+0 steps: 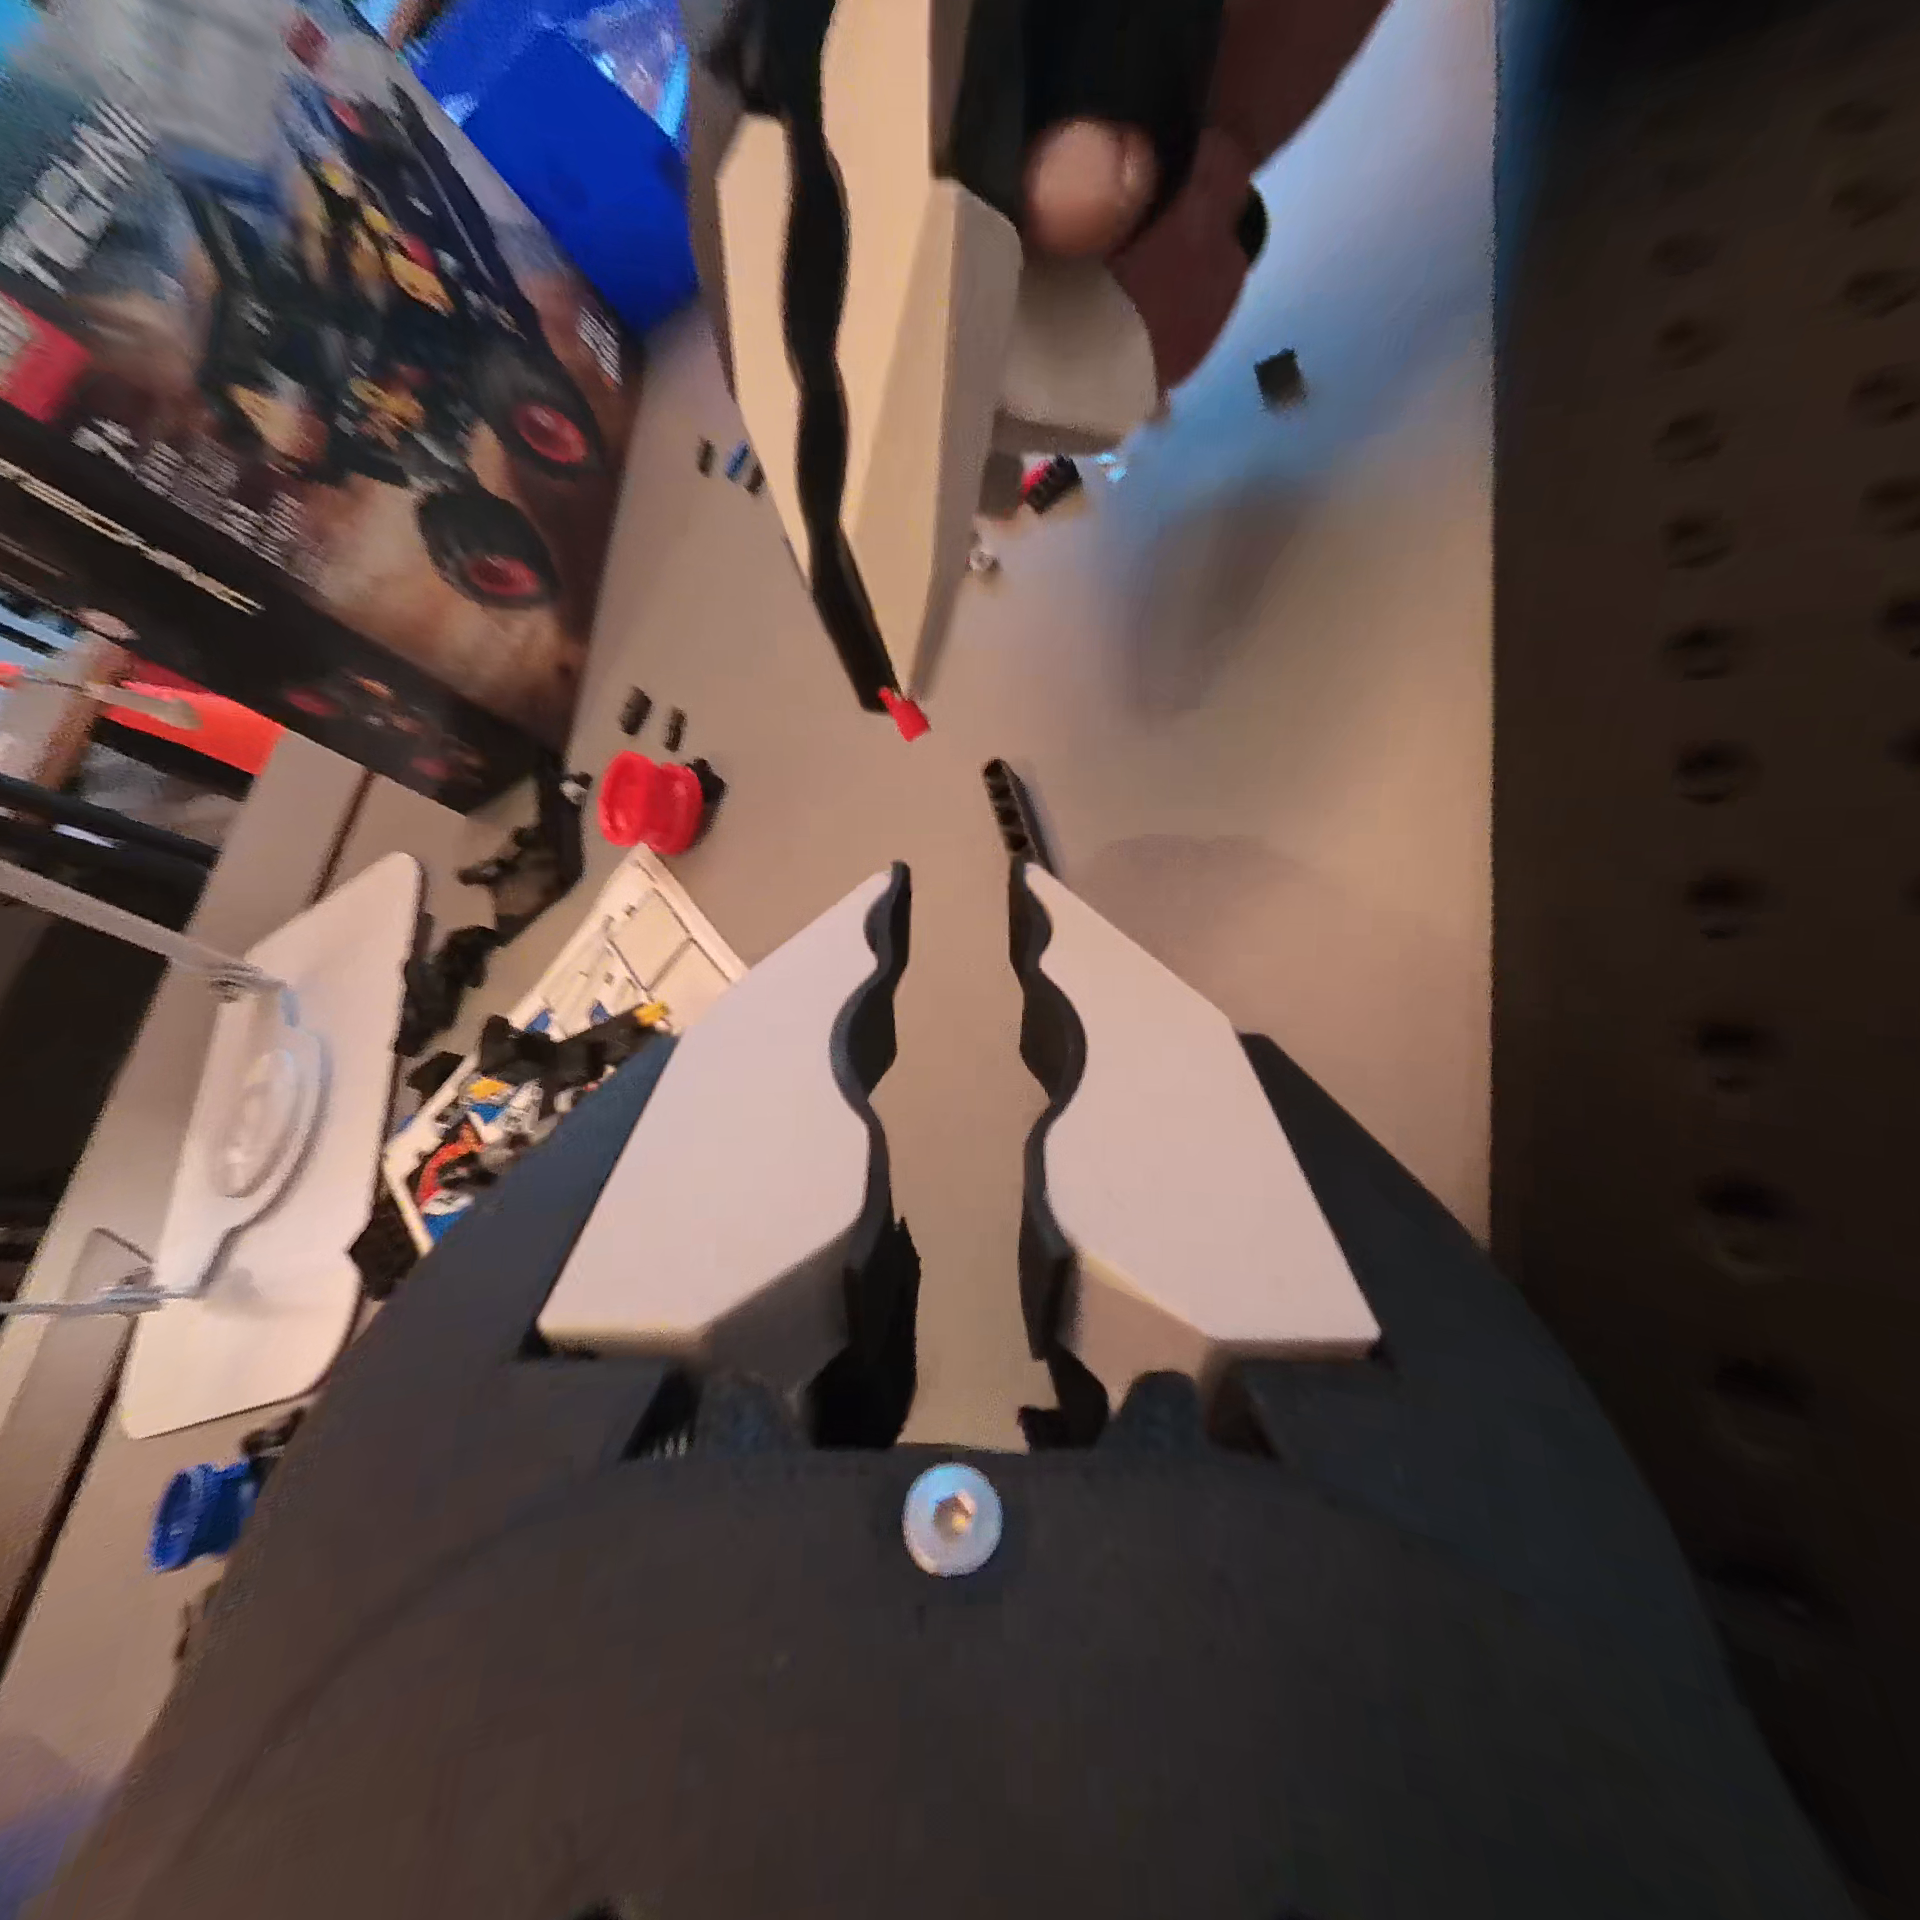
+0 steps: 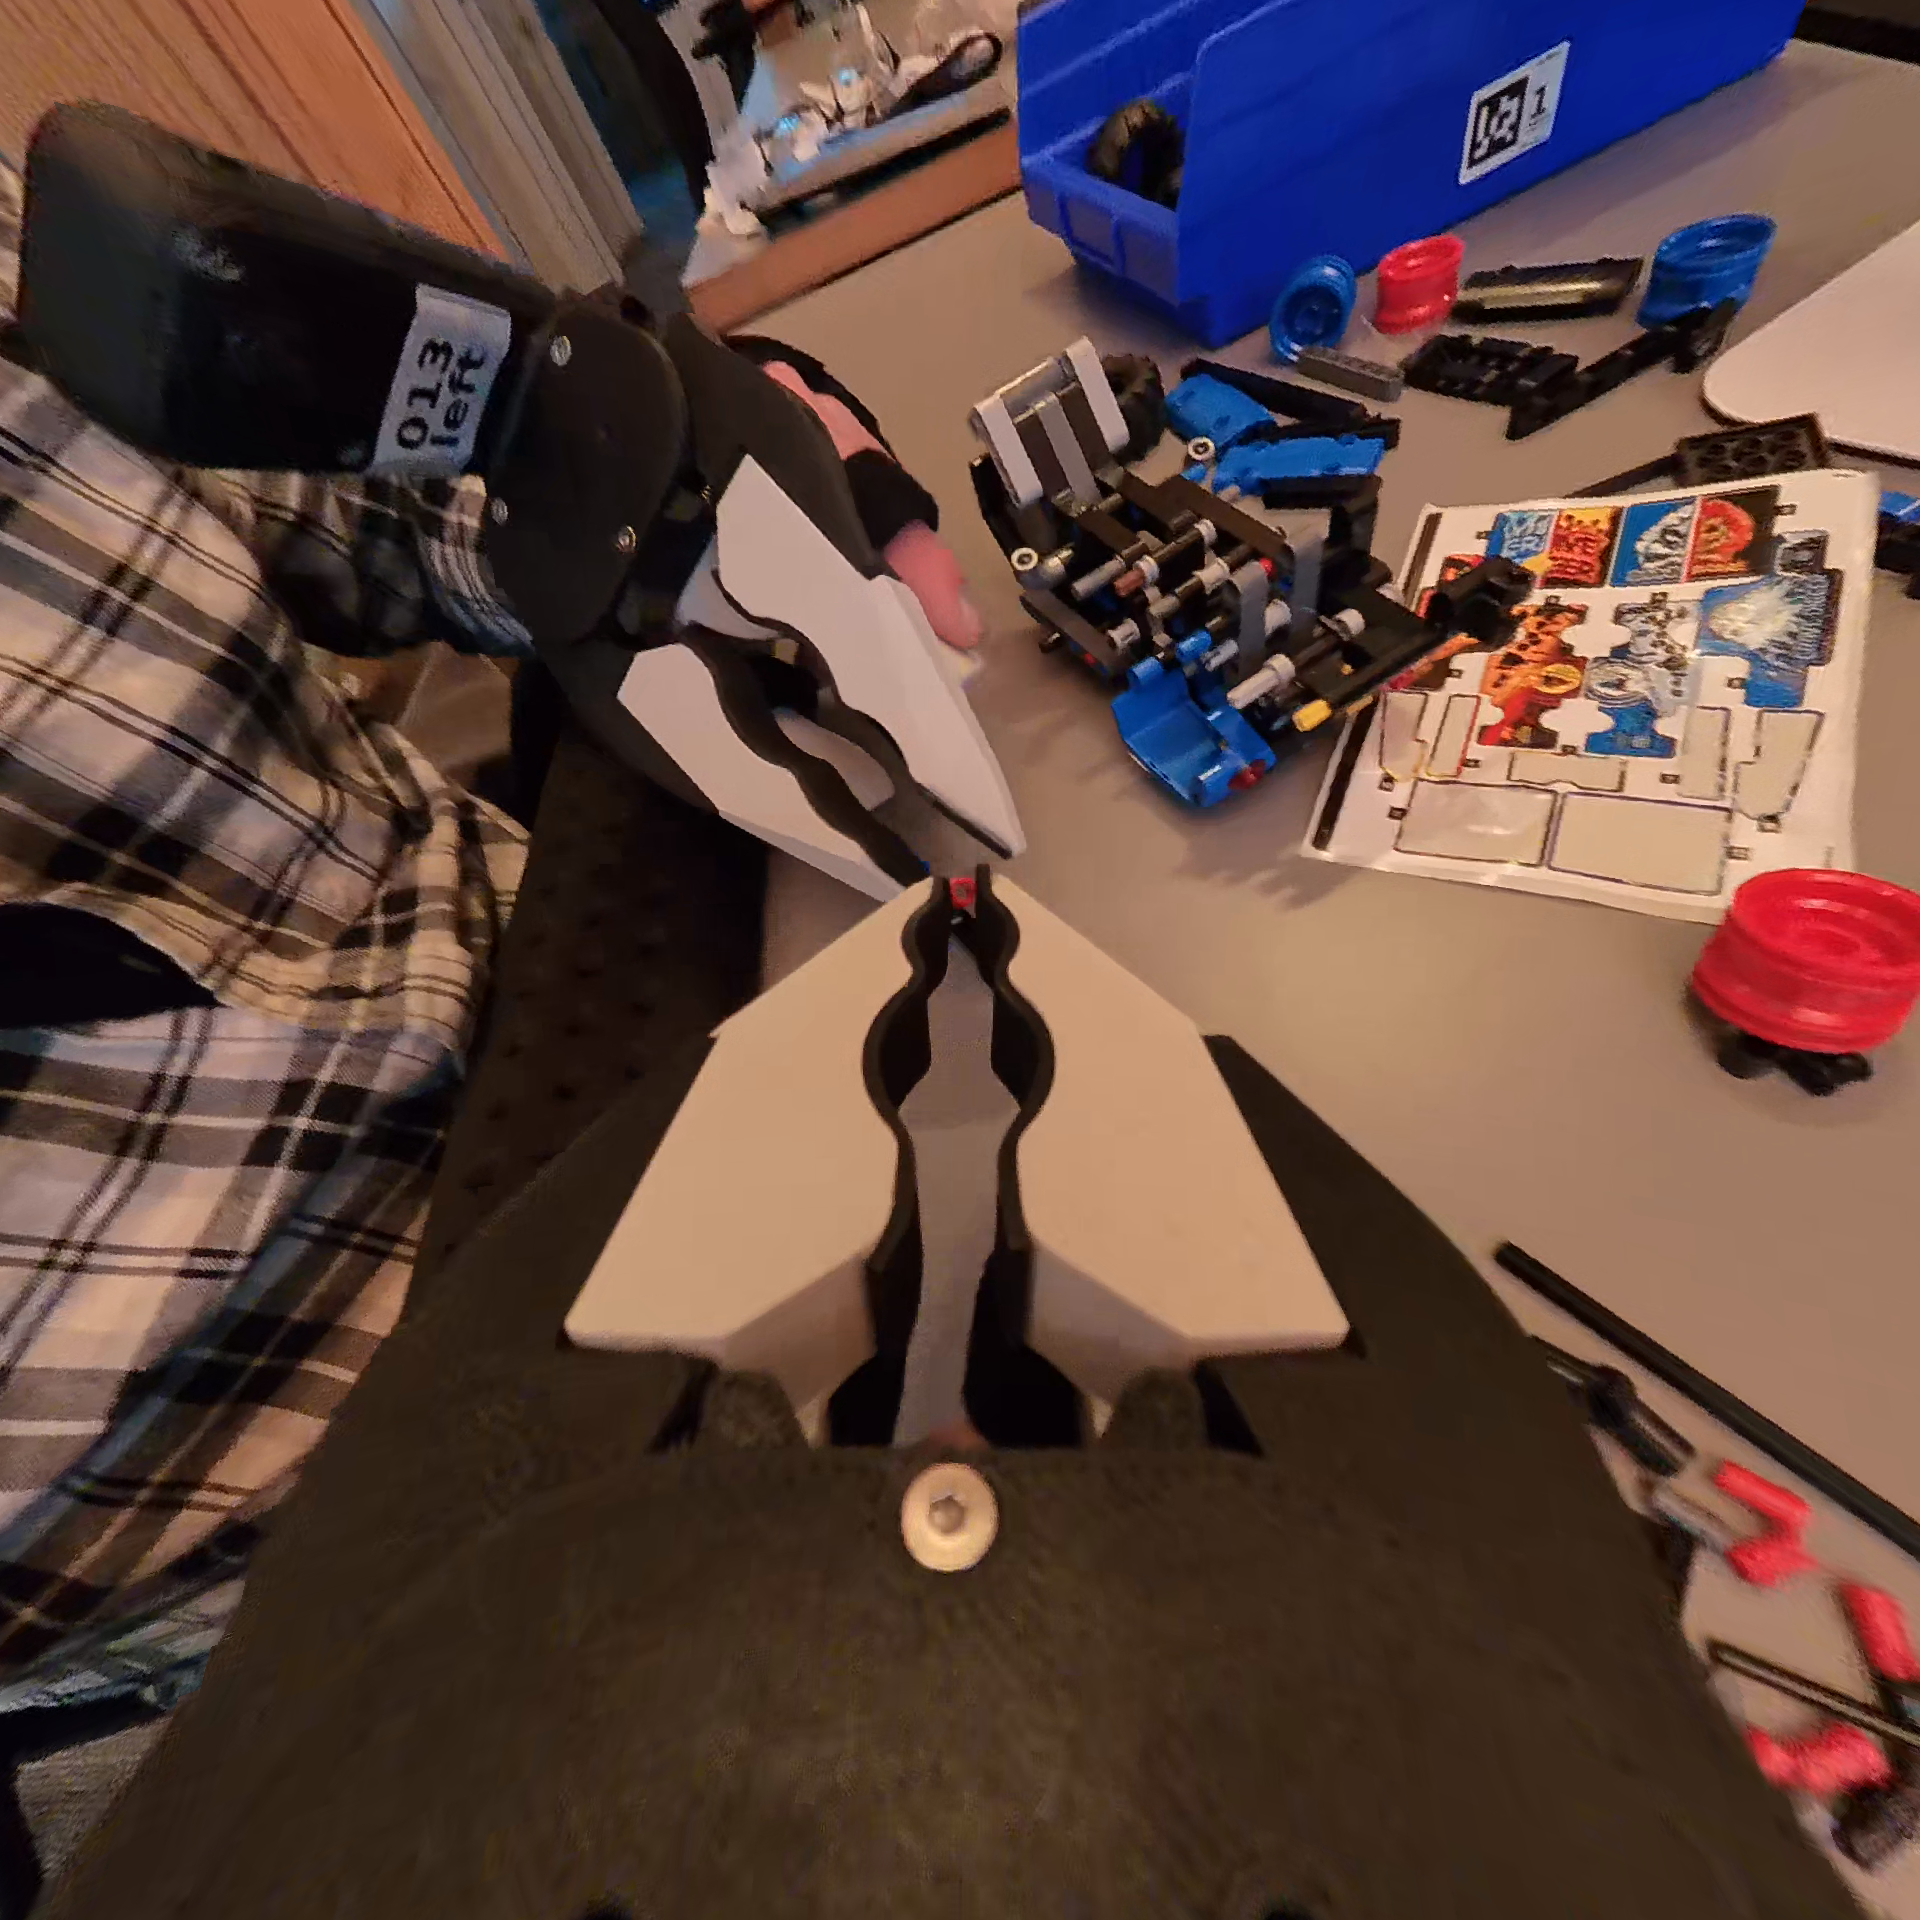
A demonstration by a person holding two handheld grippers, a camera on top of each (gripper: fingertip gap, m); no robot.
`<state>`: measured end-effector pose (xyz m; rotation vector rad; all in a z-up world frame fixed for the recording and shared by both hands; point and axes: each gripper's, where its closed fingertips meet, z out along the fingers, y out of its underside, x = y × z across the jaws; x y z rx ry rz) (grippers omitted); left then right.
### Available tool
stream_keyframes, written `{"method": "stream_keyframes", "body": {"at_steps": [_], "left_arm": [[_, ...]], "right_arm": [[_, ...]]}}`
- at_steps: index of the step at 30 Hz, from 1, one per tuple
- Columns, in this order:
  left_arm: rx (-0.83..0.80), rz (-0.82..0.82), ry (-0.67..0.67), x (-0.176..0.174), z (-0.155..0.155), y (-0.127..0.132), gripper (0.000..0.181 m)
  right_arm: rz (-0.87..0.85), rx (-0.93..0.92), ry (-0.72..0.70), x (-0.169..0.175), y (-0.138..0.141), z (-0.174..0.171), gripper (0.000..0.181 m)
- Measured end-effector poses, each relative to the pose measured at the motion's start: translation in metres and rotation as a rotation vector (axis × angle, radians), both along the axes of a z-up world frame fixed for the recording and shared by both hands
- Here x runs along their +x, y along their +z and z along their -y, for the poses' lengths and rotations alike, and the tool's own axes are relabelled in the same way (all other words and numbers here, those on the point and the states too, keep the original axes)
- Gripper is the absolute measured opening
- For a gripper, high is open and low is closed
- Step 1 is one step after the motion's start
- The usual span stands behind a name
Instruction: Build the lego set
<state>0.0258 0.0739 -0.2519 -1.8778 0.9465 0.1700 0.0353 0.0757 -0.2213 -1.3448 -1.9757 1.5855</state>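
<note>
Right claw: tips pinched together on a small red peg, held above the grey counter near its front edge. Seen from the left wrist view, this claw slants down from 12 o'clock, the red peg sticking out at its tip.

Left claw: fingers parted, nothing between them, pointed at the peg with a gap left. A black beam lies on the counter just beyond its tips. In the right wrist view the left claw reaches in from 10 o'clock, tilted down, tips just short of the peg. A gloved hand grips it, plaid sleeve behind.

Part-built blue and black model sits at 1 o'clock of the right claw, touching the sticker sheet. Red wheel hub at 3 o'clock. Blue bin at the far edge, loose hubs and beams beside it.
</note>
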Motion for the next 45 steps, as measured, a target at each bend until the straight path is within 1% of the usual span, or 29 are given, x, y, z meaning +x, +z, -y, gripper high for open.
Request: {"method": "stream_keyframes", "body": {"at_steps": [4,8,10,13,25,35,39,45], "left_arm": [[0.109,-0.019,-0.001,0.001,-0.004,0.017,0.012],[0.167,-0.023,-0.006,0.003,-0.004,0.027,0.011],[0.171,-0.03,-0.002,0.002,-0.004,0.027,0.011],[0.202,-0.038,-0.005,0.002,-0.004,0.032,0.004],[0.21,-0.024,-0.015,0.001,-0.002,0.035,0.003],[0.173,0.01,-0.029,0.001,0.001,0.033,0.003],[0.152,0.008,-0.033,0.001,0.002,0.03,0.003],[0.108,0.011,-0.036,0.002,0.005,0.023,0.003]], "right_arm": [[-0.001,-0.071,-0.002,-0.005,0.003,0.006,0.002],[-0.01,-0.144,-0.013,-0.008,0.009,0.007,0.002],[-0.015,-0.176,-0.009,-0.008,0.012,0.009,0.002],[-0.009,-0.202,-0.005,-0.009,0.012,0.011,0.003],[-0.012,-0.237,0.001,-0.01,0.013,0.011,0.003],[-0.075,-0.041,-0.006,-0.01,0.009,0.012,0.003],[-0.12,0.102,-0.01,-0.01,0.005,0.013,0.003],[-0.185,0.376,-0.005,-0.01,-0.004,0.012,0.004]]}}
